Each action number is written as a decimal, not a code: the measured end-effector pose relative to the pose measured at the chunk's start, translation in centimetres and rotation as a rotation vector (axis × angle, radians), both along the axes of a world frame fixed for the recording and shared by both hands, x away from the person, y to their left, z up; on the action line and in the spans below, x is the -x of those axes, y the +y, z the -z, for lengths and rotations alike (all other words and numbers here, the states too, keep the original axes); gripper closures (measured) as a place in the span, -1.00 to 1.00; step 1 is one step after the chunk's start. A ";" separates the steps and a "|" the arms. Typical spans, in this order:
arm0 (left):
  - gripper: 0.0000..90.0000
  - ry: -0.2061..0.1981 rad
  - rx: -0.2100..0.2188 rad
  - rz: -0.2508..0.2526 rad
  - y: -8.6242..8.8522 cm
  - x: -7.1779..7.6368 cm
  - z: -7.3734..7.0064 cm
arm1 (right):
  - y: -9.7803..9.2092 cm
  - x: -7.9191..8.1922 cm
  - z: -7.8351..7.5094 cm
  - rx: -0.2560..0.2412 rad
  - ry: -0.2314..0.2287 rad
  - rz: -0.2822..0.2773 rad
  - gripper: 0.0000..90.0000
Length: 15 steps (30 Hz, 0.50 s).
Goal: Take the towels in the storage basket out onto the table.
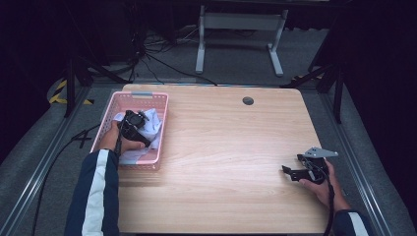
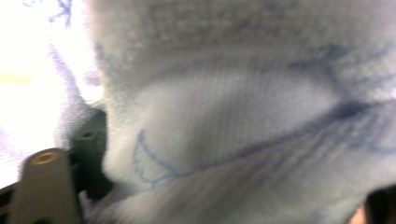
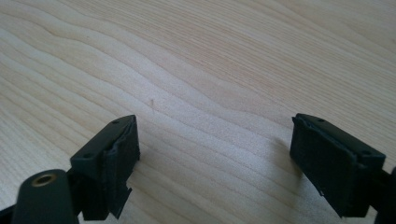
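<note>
White cloth lies in the pink basket at left of the high view, left gripper buried in it, grip state indeterminate, not lifted out; right gripper idle, jaws apart, lower right on table.

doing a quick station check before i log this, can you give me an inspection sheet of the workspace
surface: light wooden table, bare grain, a round dark grommet hole near the far edge
job's things: pink basket at the table's left side, holding a white cloth with thin blue markings
clutter: nothing seen
grippers: left gripper down in the basket, cloth pressed close against its camera, jaw state cannot be told; right gripper low over bare wood at the right side, jaws wide apart, holding nothing
cables: one cable trails from the right gripper along the wrist; loose dark cables on the floor beyond the table
surroundings: grey carpet floor, white table frame behind, dark backdrop
</note>
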<state>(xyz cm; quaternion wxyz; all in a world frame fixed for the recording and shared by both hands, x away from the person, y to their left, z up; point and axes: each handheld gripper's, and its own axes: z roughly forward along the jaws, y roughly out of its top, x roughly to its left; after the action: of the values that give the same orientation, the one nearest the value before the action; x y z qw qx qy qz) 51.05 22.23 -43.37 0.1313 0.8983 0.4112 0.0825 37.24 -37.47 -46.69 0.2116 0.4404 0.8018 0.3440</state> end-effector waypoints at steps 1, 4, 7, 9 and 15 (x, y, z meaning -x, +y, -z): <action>-0.42 -0.004 0.006 -0.006 0.1 0.0 -0.1 | 0.0 0.0 0.0 0.000 0.000 0.000 -0.63; -0.25 -0.019 0.001 -0.005 0.2 0.1 -0.2 | 0.0 0.0 0.0 0.001 0.002 -0.002 -0.63; -0.10 -0.037 -0.018 -0.001 -0.1 0.4 -0.3 | 0.0 0.0 0.0 0.000 0.000 -0.002 -0.63; 0.02 -0.053 -0.019 -0.010 -0.1 0.6 -0.4 | 0.0 0.0 0.0 0.000 0.002 -0.003 -0.63; 0.17 -0.115 -0.062 -0.017 -0.4 1.3 -0.9 | 0.0 0.1 0.0 -0.004 0.002 -0.004 -0.63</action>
<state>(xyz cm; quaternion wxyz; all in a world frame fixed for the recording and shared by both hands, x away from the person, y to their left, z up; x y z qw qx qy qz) 49.72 21.81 -42.48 0.1262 0.8923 0.4077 0.1475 37.19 -37.49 -46.68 0.2092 0.4398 0.8020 0.3458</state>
